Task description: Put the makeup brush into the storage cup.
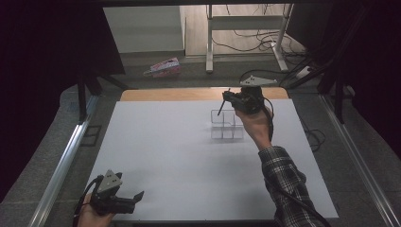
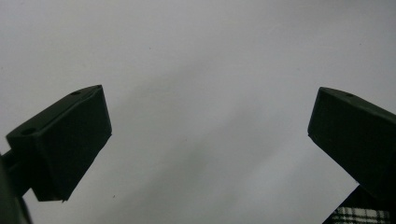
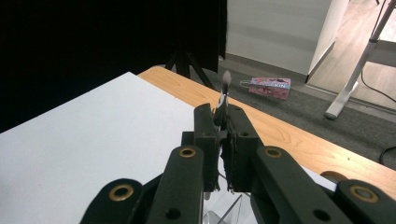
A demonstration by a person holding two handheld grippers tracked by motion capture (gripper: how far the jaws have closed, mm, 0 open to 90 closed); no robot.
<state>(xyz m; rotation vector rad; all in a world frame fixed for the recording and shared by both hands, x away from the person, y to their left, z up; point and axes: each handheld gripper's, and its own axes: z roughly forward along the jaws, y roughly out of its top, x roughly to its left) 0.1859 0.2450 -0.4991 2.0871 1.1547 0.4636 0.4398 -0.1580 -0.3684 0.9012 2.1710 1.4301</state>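
right gripper fingers clamped on a thin brush, held over the clear divided organizer at 1 o'clock on the white board. left gripper fingers apart, idle at 7 o'clock. likely the placing step; next calls for lowering the brush into a compartment.

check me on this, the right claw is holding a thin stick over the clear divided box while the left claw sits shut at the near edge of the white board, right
Not quite: the left claw is open, its jaws spread wide apart in the left gripper view. The rest holds: the right claw grips a thin stick over the clear divided box on the white board.
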